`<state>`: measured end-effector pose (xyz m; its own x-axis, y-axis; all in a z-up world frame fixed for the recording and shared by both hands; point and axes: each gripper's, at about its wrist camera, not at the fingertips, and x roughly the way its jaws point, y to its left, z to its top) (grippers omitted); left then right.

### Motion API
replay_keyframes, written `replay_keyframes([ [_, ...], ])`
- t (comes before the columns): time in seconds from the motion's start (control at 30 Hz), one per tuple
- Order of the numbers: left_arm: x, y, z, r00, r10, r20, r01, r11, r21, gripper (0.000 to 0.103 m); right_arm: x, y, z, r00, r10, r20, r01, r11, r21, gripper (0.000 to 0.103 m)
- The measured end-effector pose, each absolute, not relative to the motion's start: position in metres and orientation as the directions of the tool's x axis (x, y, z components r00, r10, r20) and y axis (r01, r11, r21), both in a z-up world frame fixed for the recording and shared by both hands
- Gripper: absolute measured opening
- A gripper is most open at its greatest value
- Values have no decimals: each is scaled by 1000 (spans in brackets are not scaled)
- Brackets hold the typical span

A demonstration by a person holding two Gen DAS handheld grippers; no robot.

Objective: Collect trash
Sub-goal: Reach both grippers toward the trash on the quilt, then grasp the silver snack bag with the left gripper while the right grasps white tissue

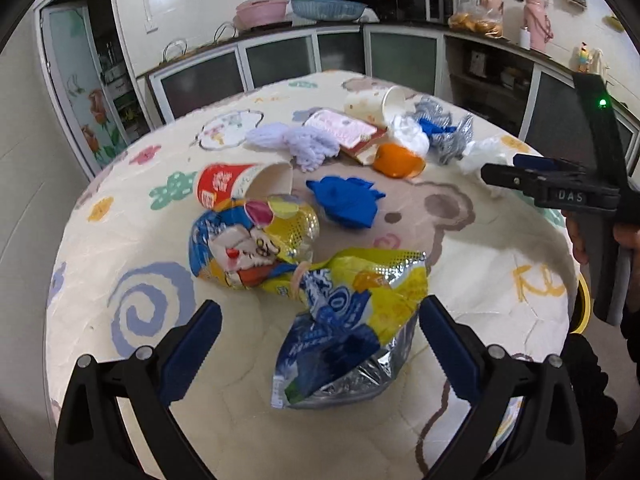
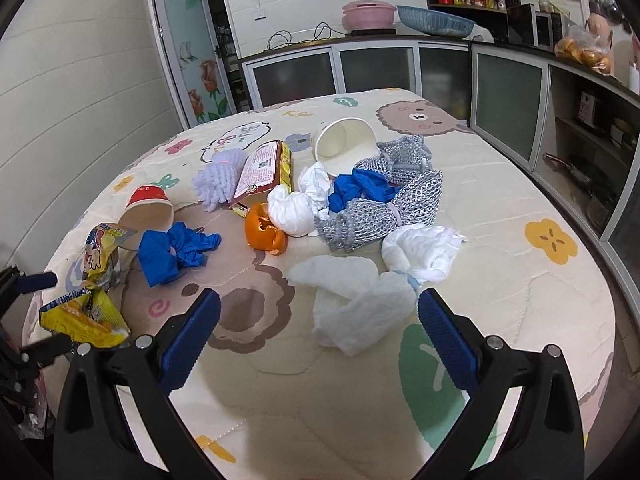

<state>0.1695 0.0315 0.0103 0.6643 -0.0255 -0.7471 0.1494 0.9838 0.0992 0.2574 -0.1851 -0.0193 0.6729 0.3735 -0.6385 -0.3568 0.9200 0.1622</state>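
Left wrist view: left gripper [image 1: 320, 344] gapes empty around the crumpled yellow-and-blue foil snack bag [image 1: 352, 332]. Right gripper [image 2: 320, 336], equally wide and empty, flanks the white crumpled tissue [image 2: 356, 312]; beyond that bag lie the tipped red paper cup [image 1: 236, 186] and blue wad [image 1: 346, 200] (nothing evidently collected yet).

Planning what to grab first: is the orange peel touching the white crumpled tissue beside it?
Touching. In the right wrist view the orange peel presses against the white crumpled tissue with no tablecloth between them; the left wrist view agrees.
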Motion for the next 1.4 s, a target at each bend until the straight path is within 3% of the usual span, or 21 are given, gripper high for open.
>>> replay_keyframes([
  [0.33,186,32,-4,620,-61,-782,145,989,38,95,266,-181,-29,646,384,-660,-360,915,180,94],
  [0.37,188,32,-4,622,-73,-780,149,989,26,95,266,-181,-29,647,382,-660,-360,916,178,92],
  [0.43,189,31,-2,632,-73,-771,155,987,33,91,268,-180,-29,648,365,-668,-356,921,158,76],
  [0.53,191,30,-1,635,-75,-769,158,987,34,70,271,-181,-28,651,343,-677,-347,928,137,61],
  [0.57,192,29,-1,632,-80,-771,159,987,27,57,271,-182,-28,651,340,-679,-343,929,137,58],
  [0.6,193,29,-2,627,-85,-775,159,987,21,47,271,-183,-27,652,337,-679,-338,931,137,47],
  [0.63,195,29,-3,615,-100,-782,165,986,4,44,271,-184,-27,658,329,-677,-328,935,135,35],
  [0.7,196,28,-3,608,-108,-786,168,986,-6,36,271,-188,-26,663,307,-682,-302,944,130,24],
  [0.83,192,21,0,633,-109,-766,198,980,24,22,273,-200,-29,659,284,-696,-251,956,152,10],
  [1.03,189,22,3,637,-130,-760,208,978,7,21,268,-208,-27,659,277,-699,-220,960,173,4],
  [1.4,165,24,28,680,-189,-708,252,968,-17,21,239,-215,2,700,313,-642,-228,950,215,3],
])
